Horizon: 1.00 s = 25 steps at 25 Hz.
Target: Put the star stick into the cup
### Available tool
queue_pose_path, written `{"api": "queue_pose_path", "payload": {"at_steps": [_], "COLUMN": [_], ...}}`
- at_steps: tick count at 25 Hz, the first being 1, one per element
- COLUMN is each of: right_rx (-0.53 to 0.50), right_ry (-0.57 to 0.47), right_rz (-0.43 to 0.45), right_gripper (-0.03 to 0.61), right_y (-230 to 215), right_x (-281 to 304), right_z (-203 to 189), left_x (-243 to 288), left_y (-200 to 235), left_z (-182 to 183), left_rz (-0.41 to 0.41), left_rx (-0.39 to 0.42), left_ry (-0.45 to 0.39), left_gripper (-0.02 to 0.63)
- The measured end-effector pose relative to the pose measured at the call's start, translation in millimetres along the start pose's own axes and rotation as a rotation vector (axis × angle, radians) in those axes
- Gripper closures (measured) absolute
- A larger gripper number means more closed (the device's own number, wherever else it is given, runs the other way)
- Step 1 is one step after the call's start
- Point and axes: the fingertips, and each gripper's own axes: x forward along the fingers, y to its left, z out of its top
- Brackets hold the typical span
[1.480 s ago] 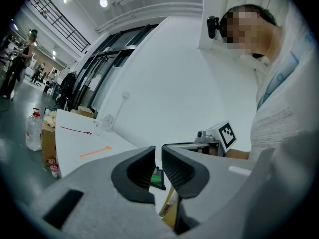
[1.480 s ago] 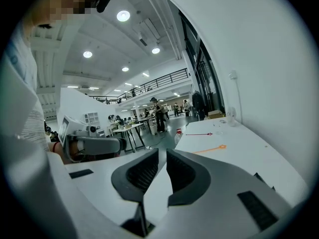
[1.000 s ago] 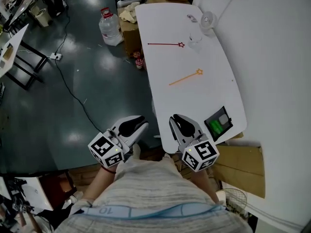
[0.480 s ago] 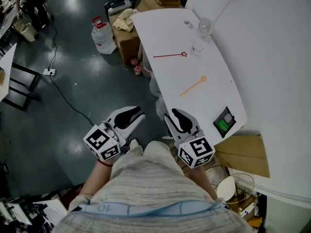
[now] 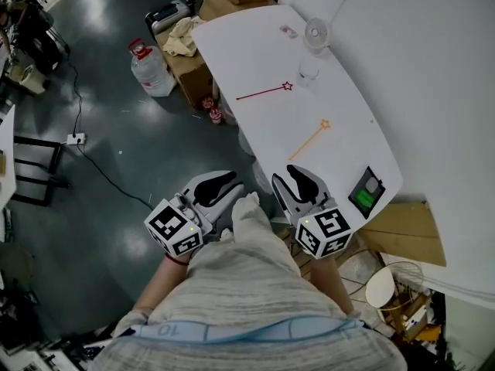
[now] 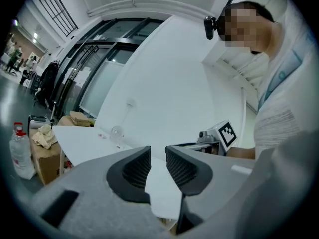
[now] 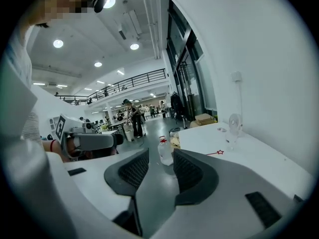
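Left gripper (image 5: 232, 182) and right gripper (image 5: 285, 175) hover off the near edge of the worktop (image 5: 255, 52), fingers just opened on nothing; the red star stick (image 5: 263, 92) lies flat near the cup (image 5: 308, 71) toward the far edge, where a clumsy pinch could topple the glass.

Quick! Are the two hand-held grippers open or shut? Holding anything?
Left hand-held gripper: open, empty; its jaws have just been opening.
Right hand-held gripper: open, empty; its jaws have just been opening.
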Motion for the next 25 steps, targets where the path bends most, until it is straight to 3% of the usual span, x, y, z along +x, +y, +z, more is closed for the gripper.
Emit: {"api": "queue_pose_path", "payload": {"at_steps": [5,7,10,14,18,25], "right_rx": [0.064,0.095,0.156,0.215,0.249,0.342], "right_ry": [-0.048,-0.059,-0.068,-0.092,-0.123,-0.087], "right_rz": [-0.053,-0.084,-0.118,-0.158,-0.261,-0.433], "right_gripper": [0.443,0.443,0.443,0.443,0.443,0.443], "right_y": [-45,-68,-104,-146,-176,-222], "right_x": [31,36,35,30,22,8], "right_z": [20,25,28,27,27,2], "left_x": [49,77,124,176,209,271], "left_y": [35,47,58,59,62,68], "left_z": [14,19,28,31,35,23], "left_rz": [-0.084,-0.112,-0.136,-0.217,-0.311,-0.439], "left_rx": [0.062,0.053,0.042,0.098,0.089,0.086], "left_ry": [0.083,0.105,0.127,0.177,0.182,0.250], "left_gripper": [0.525,0.525,0.524,0.503,0.469,0.459]}}
